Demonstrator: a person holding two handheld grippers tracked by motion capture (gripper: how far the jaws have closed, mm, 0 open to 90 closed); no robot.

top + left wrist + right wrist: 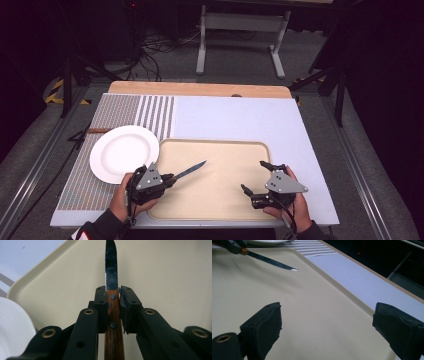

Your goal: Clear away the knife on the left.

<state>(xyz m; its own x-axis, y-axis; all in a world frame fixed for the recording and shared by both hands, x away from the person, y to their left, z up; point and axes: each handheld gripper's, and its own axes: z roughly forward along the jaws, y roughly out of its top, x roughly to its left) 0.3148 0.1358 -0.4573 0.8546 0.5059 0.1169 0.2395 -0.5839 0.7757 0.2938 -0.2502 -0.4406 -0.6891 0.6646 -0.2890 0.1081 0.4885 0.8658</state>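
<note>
Where the left edge of a beige tray (235, 150) meets a white plate (122, 152), a knife (189, 171) is held by the left gripper (169, 180). In the left gripper view, the wooden handle with dark rivets is seen clamped between the two black jaws, which are closed tight against both sides of it, and the serrated steel blade (111, 265) is pointed straight ahead over the tray's bare surface. From the high view, the blade is seen angled up and to the right, above the tray's left half; whether its tip touches the tray cannot be told.

The left gripper is carried by the left hand (122, 197), just beside the plate's lower right rim. The plate is set on a striped mat (125, 112), touching or just overlapping the tray's left edge.

The right gripper (252, 177) is held by the right hand (295, 205) over the tray's right part, well apart from the knife. Its jaws are spread wide, with nothing between them, as seen in the right gripper view.

Tray, plate and mat are all laid on a pale blue-grey tabletop (250, 117) with a wooden far edge.
</note>
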